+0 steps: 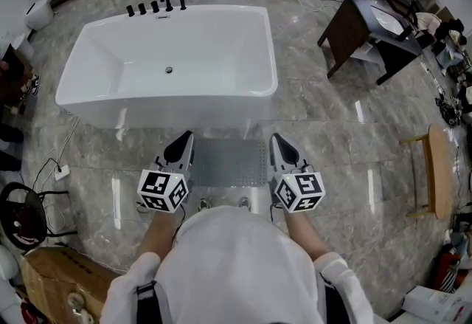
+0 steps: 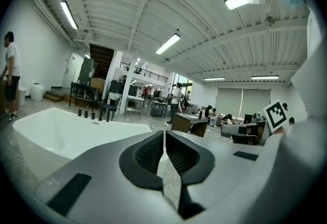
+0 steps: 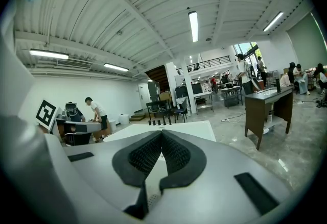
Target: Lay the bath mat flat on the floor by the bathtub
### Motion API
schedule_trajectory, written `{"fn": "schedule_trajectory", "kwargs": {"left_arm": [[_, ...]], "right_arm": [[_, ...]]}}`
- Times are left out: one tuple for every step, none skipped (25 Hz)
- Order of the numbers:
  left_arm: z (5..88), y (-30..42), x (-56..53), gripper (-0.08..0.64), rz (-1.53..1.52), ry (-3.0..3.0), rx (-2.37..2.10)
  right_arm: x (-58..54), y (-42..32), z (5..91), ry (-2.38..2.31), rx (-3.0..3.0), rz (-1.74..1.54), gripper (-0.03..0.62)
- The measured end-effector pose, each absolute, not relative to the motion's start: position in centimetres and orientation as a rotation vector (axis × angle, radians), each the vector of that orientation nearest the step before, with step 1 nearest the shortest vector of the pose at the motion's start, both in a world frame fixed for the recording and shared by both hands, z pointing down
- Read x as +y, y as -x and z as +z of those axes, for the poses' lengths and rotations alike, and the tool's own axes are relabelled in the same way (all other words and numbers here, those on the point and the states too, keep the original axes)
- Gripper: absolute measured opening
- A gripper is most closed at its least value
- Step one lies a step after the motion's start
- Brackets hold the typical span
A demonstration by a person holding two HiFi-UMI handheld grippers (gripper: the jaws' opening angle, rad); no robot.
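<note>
So, bath mat (image 1: 228,162) long axis along bathtub (image 1: 169,86); L hand-held gripper (image 1: 187,138), R hand-held gripper (image 1: 274,139) clamp ends.

The head view looks steeply down from over the person (image 1: 236,263) onto the bathtub (image 1: 221,42) and the floor (image 1: 332,145) along its near edge. Both gripper views sit low, close behind their jaws, facing nearly level across that bathtub.

Large open workshop-lab hall, no home bathroom: freestanding bathtub (image 1: 214,57) staged alone on polished stone-look floor (image 1: 324,116), ribbed metal ceiling (image 2: 153,8) with strip lights (image 3: 193,25), railed mezzanine (image 3: 217,60) at the back, people (image 3: 97,110) at desks (image 2: 245,131), cardboard box (image 1: 55,271) and loose cables (image 1: 63,156) lying about.
</note>
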State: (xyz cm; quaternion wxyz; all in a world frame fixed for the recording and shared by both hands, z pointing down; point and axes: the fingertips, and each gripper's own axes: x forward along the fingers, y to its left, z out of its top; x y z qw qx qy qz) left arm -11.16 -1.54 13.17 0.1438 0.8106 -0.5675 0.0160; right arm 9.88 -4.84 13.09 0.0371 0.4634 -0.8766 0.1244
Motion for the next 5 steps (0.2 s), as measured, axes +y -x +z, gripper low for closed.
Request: {"fn": "schedule_trajectory", "kwargs": {"left_arm": [[13.23,11.17,-1.59,0.041,0.048,-2.336,-1.637],[13.26,11.17,-1.62,0.041,0.050,-2.335,-1.637],[13.28,11.14,-1.64,0.041,0.051,-2.334,-1.637],[13.30,11.10,-1.64,0.041,0.051,-2.333,-1.637],[13.31,11.06,-1.64,0.041,0.051,-2.333,-1.636]], "right_arm": [[-4.89,-9.84,13.08,-1.421,-2.692,0.382,0.029],[-4.93,-9.82,13.07,-1.420,-2.692,0.382,0.029],[-4.95,-9.82,13.07,-1.419,-2.692,0.382,0.030],[-4.95,-9.83,13.09,-1.419,-2.692,0.383,0.030],[-4.94,-9.85,13.11,-1.418,-2.691,0.384,0.030]]}}
